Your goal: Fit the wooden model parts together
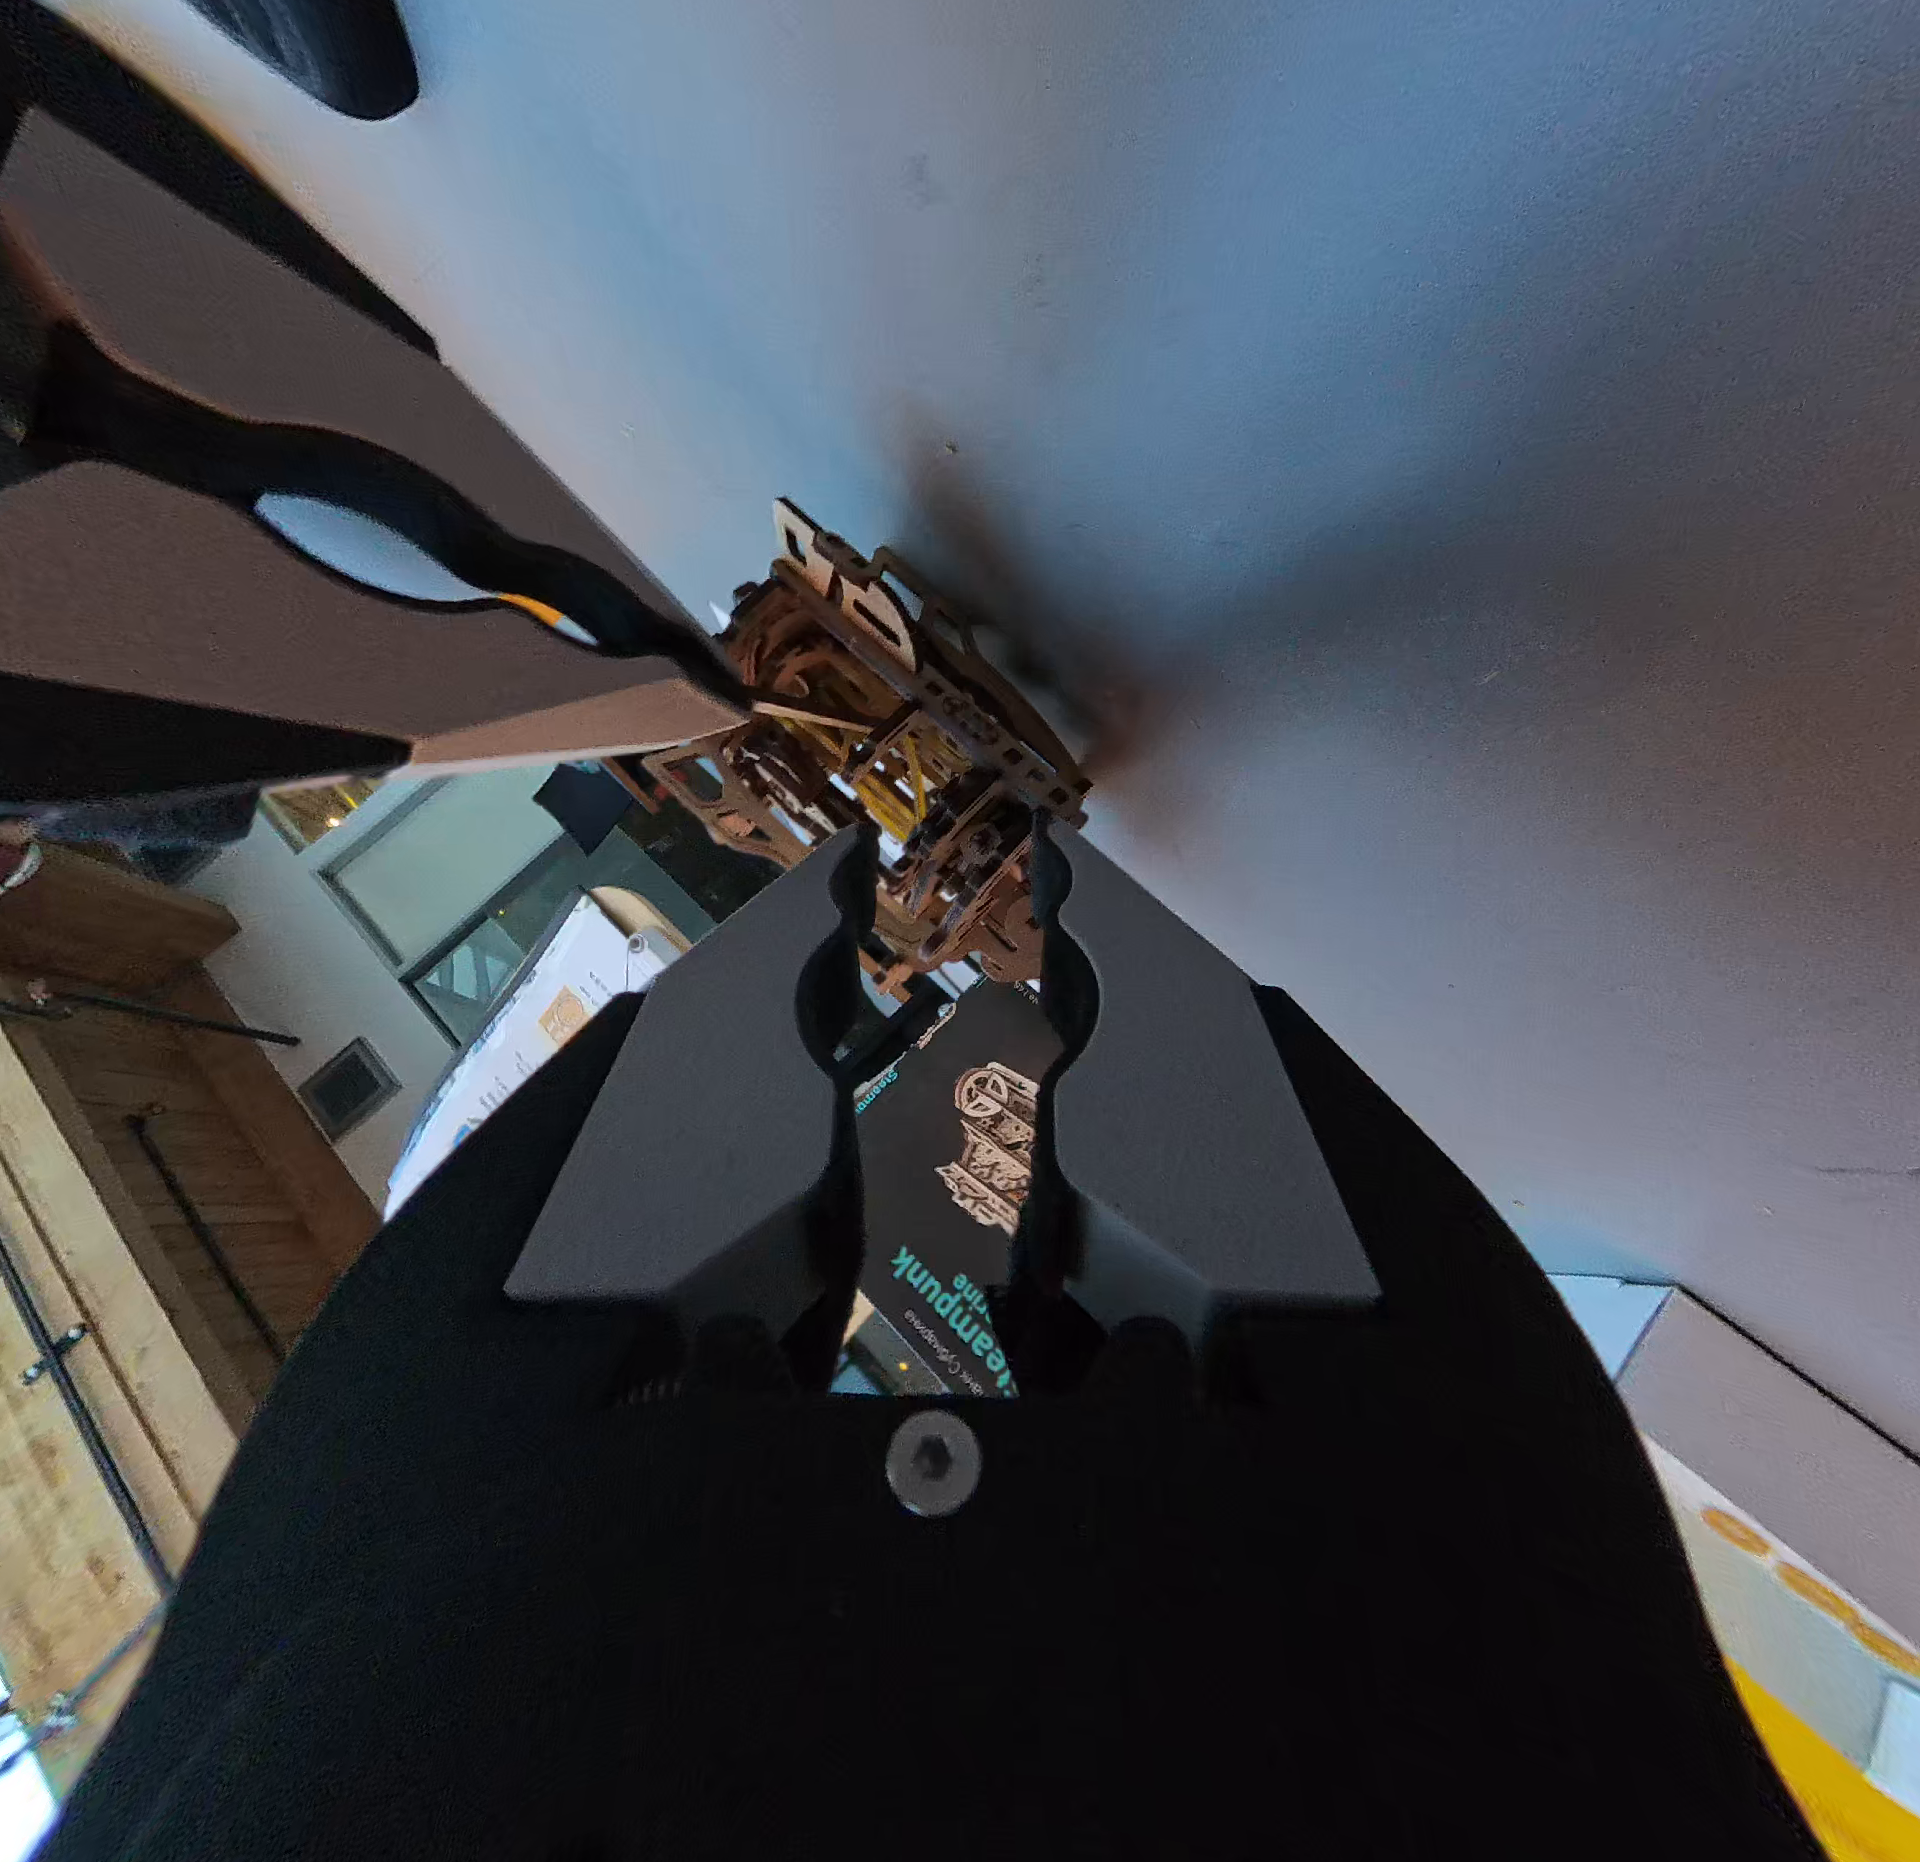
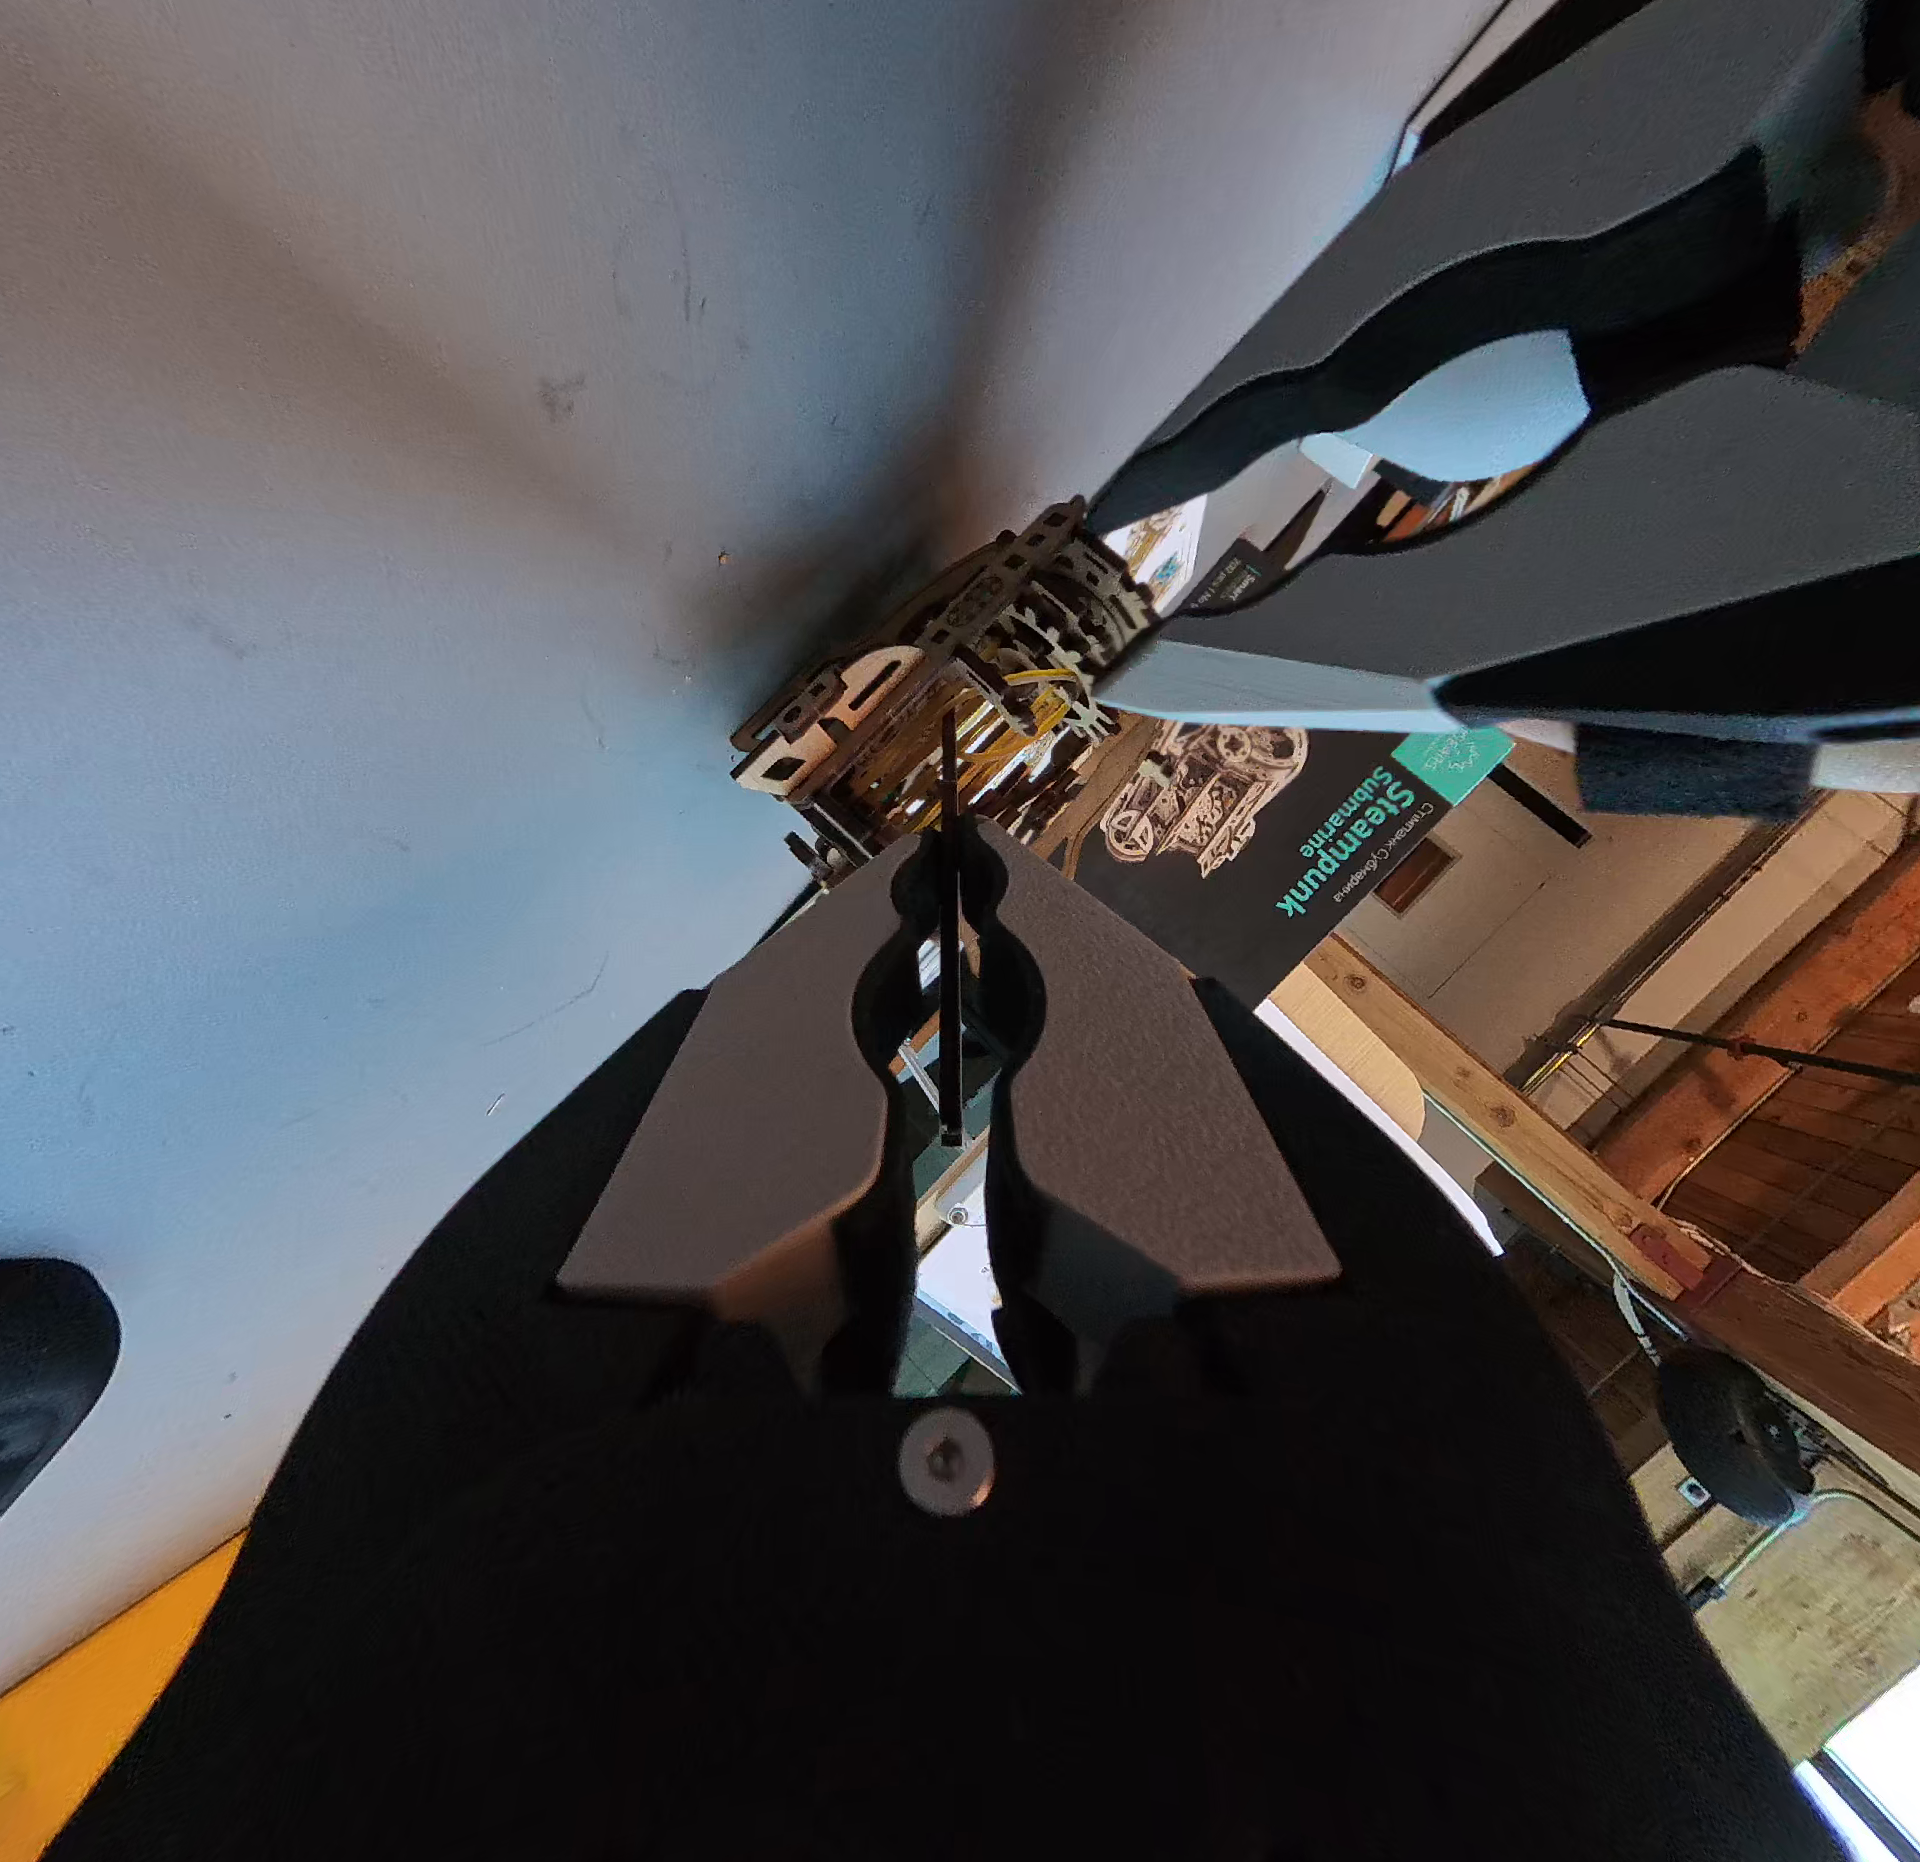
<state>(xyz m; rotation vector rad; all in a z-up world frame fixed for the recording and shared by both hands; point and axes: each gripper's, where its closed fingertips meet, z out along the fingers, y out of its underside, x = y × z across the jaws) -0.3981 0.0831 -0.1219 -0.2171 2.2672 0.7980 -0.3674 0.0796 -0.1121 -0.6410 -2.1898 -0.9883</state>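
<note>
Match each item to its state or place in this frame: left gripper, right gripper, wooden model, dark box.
Items:
1. left gripper
2. right gripper
3. wooden model
4. dark box

States:
A. lies beyond the model and bears a picture of a model
B. fingers shut on a thin dark stick
C. has yellow strands inside
D. fingers clamped on one end of the model

Pairs: 1-D; 2-B; 3-C; 4-A

A pale grey tabletop (image 2: 416,462) fills much of both views, lit bluish. Behind stand wooden beams (image 2: 1507,1137), a white wall (image 1: 301,981), a glazed window (image 1: 457,877), and a yellow patch (image 1: 1829,1791).
</note>
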